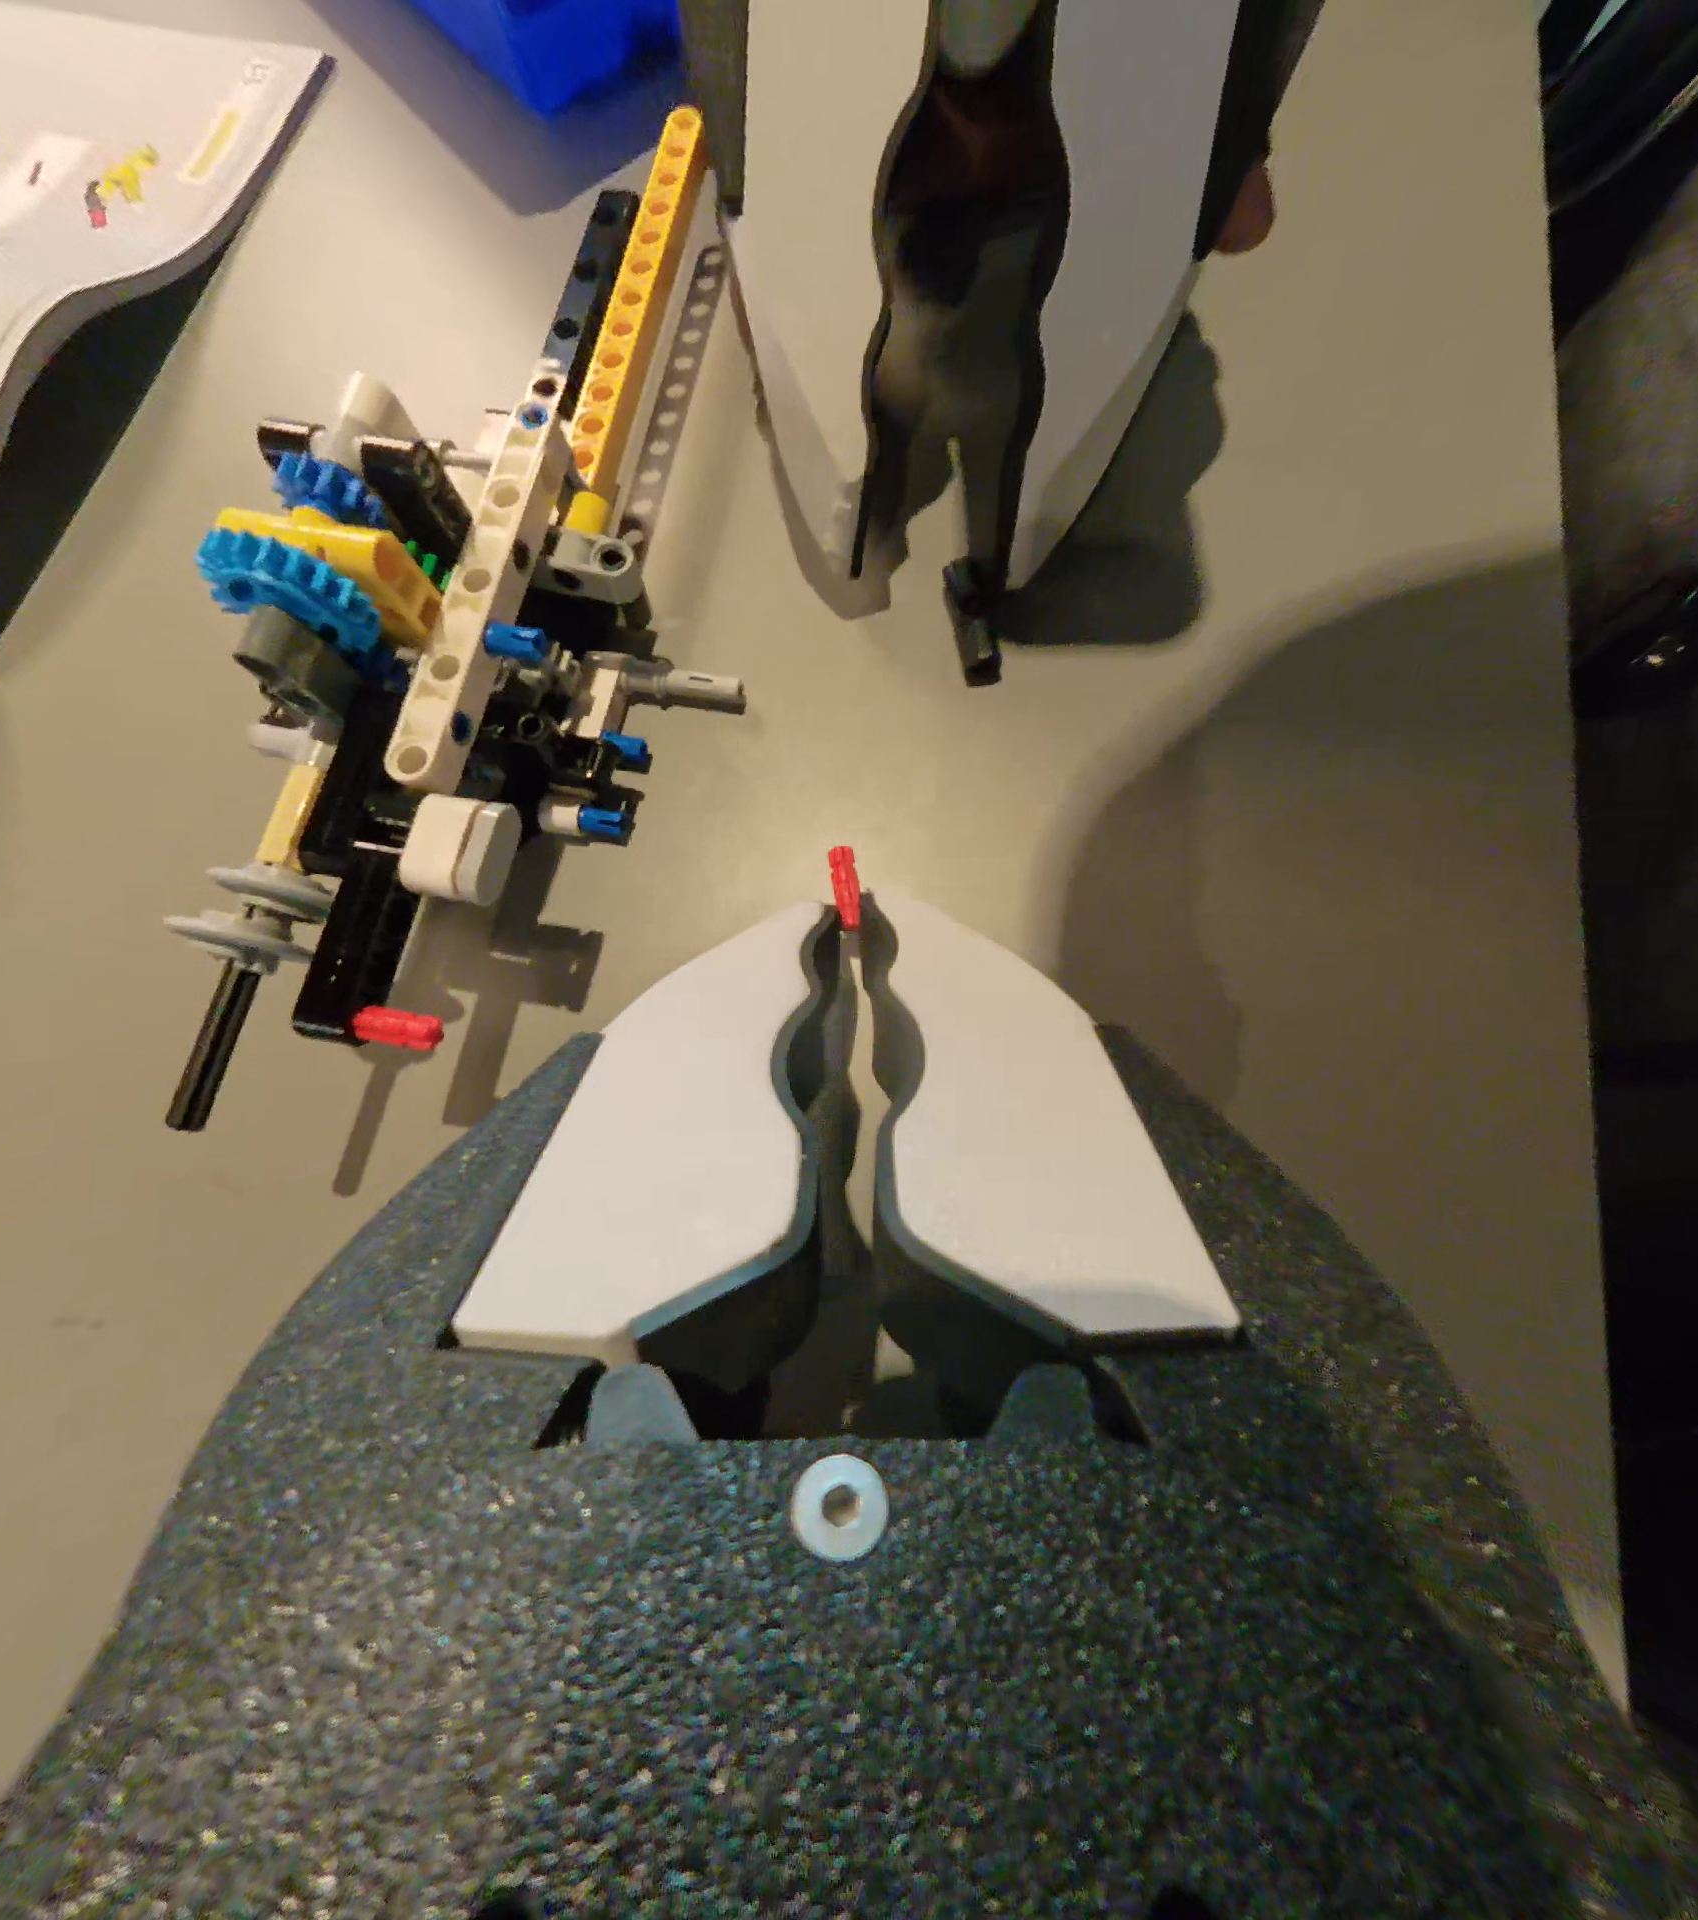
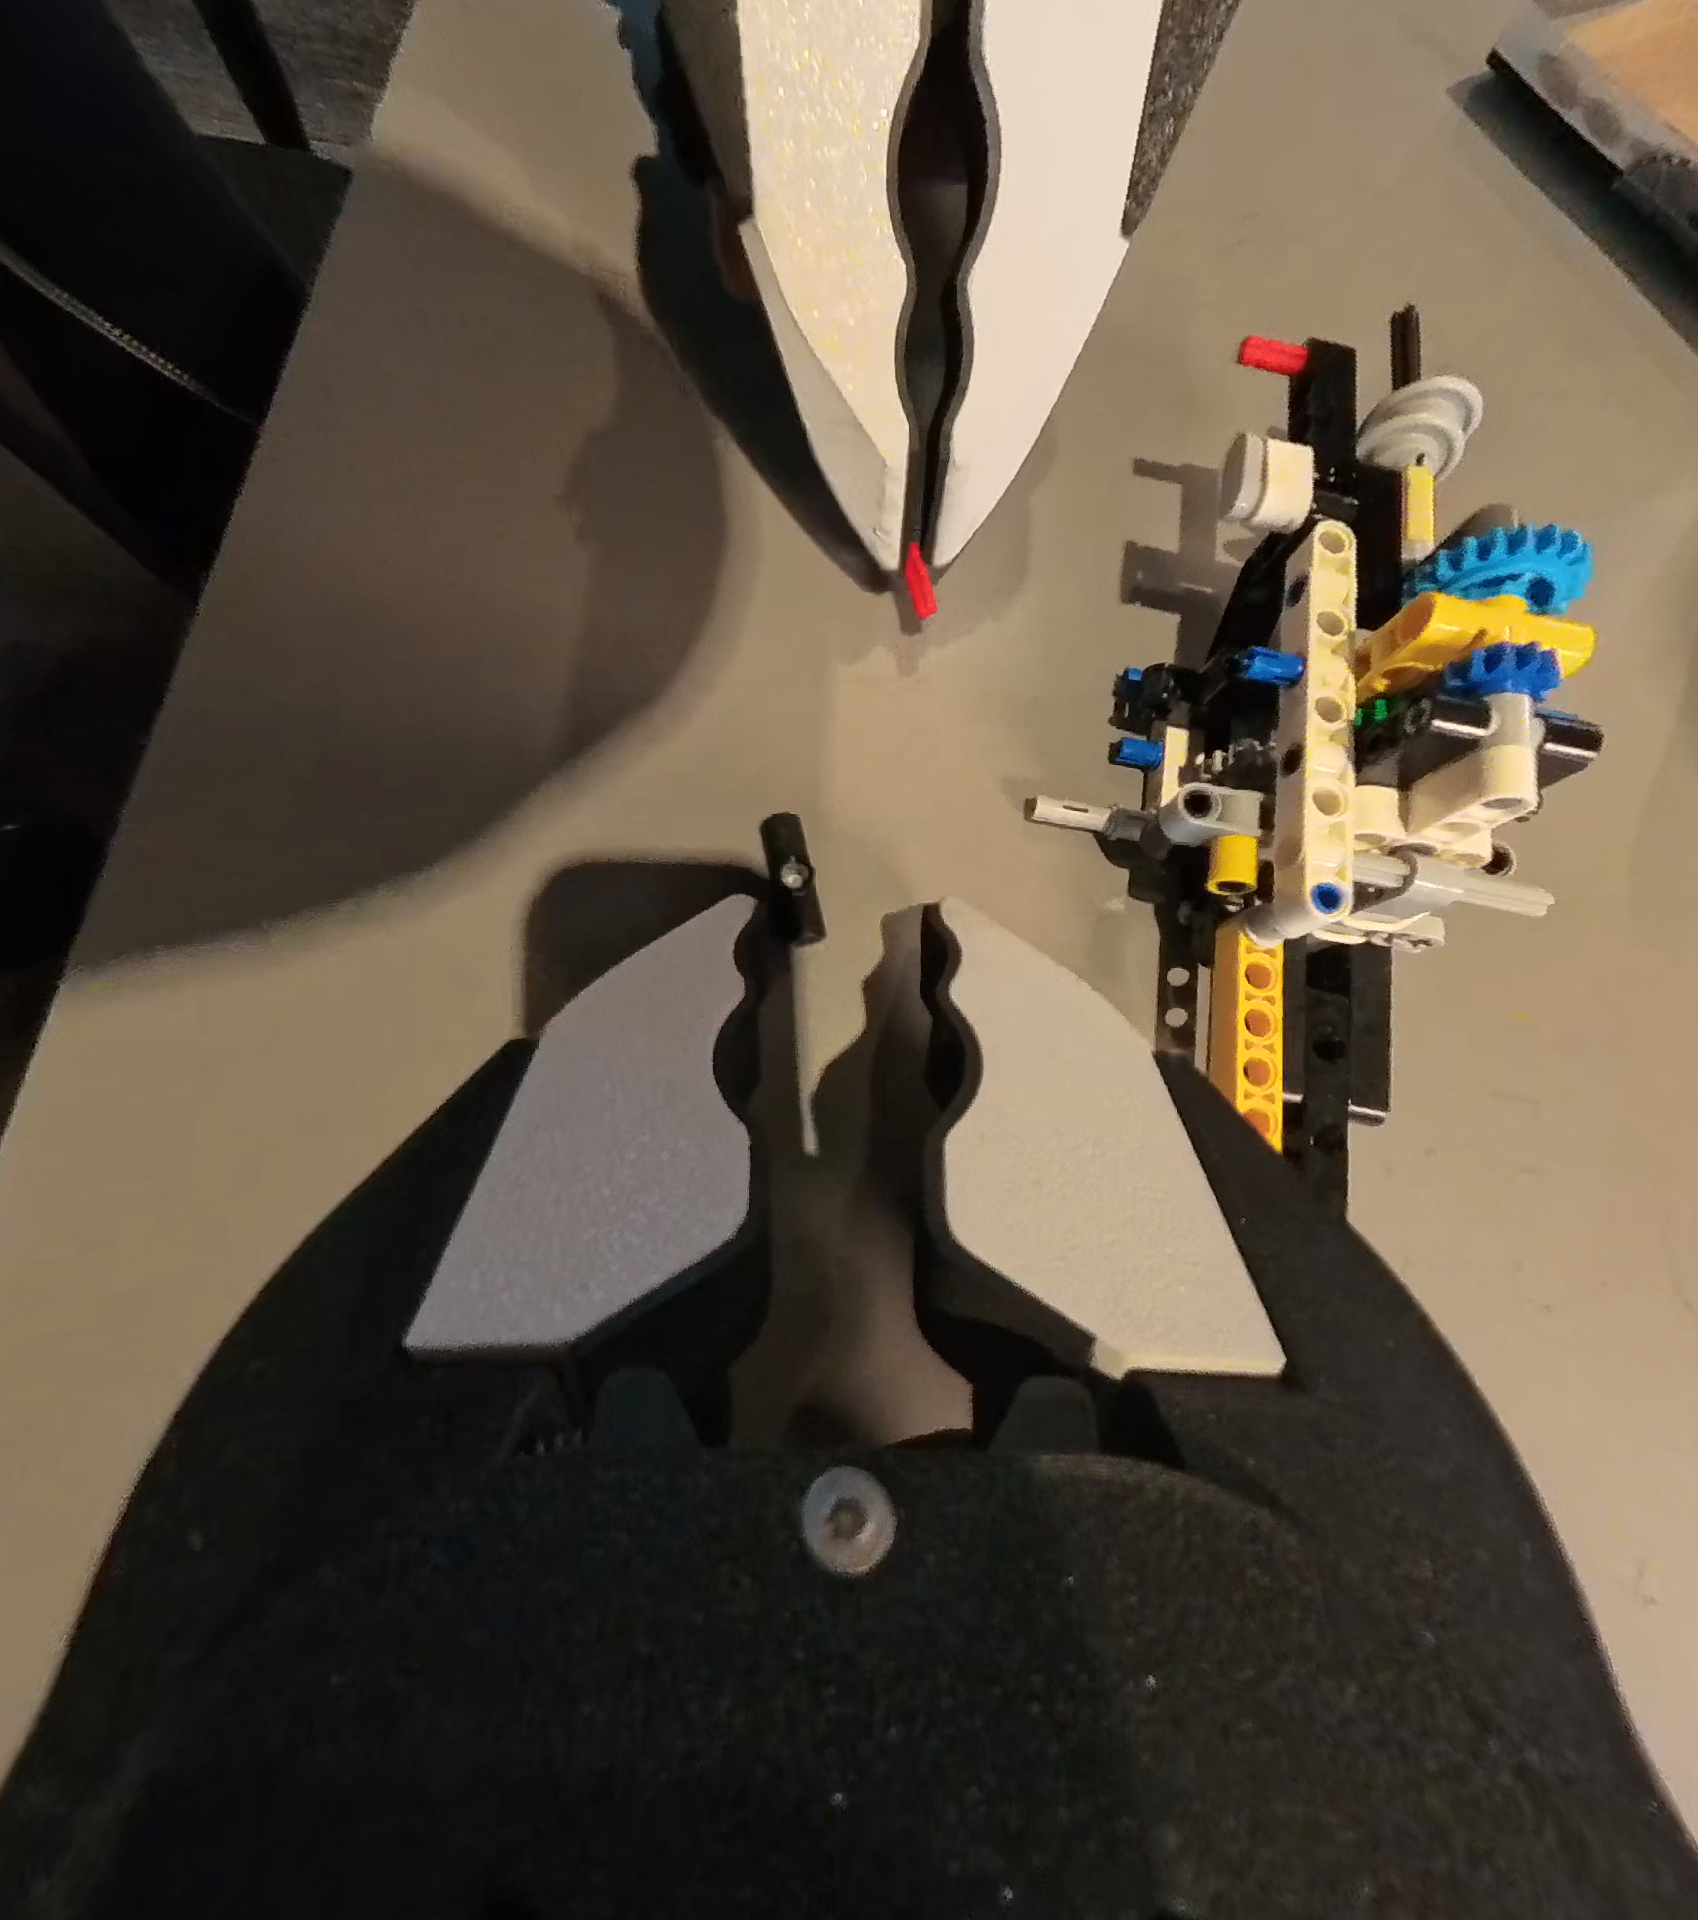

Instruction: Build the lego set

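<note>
The partly built lego model lies on the grey table, with yellow and black beams, blue gears and a red pin at its near end. It also shows in the right wrist view. My left gripper is shut on a small red pin that sticks out of its tips, to the right of the model. It faces my right gripper, whose fingers stand apart. A black connector on a thin grey axle rests along the inner side of the right gripper's left finger. I cannot tell whether it touches the table.
An open instruction booklet lies at the far left, and a blue bin stands behind the model. The table's edge runs down the right side, with dark space beyond it. A brown object sits at the right wrist view's top right. The grippers' ends are close to 7 cm from one another.
</note>
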A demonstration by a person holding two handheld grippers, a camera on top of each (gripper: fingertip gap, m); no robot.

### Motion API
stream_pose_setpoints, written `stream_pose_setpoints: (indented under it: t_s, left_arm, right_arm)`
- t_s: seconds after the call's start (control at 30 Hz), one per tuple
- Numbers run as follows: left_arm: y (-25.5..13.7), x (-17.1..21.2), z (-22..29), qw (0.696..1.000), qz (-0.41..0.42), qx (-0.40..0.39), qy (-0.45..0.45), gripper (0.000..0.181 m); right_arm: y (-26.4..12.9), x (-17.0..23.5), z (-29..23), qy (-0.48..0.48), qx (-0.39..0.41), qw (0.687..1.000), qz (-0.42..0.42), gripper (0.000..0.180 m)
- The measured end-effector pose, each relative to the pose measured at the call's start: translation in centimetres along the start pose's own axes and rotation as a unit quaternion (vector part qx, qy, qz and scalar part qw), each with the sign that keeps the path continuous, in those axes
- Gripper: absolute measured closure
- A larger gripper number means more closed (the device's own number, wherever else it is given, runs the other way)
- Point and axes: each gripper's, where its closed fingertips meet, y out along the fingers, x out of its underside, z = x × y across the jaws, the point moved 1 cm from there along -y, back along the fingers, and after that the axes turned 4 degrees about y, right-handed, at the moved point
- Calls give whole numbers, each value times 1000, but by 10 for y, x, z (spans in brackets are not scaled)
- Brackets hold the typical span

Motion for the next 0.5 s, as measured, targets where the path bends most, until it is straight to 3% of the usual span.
stream_pose_setpoints:
  t_s: [0.03,0.27,0.4,0.5]
  left_arm:
    - [0,-2,1,1000,2,4,0,177]
    - [6,-12,8,1000,12,28,1,177]
    - [10,-17,10,999,18,33,0,177]
    - [12,-22,11,999,26,30,2,177]
  right_arm:
    - [0,0,-1,-5,-2,1000,2,152]
    - [4,-2,-3,-5,-23,1000,-7,154]
    - [6,-1,-7,7,-45,999,-20,172]
    - [5,-2,-6,8,-46,999,-12,172]
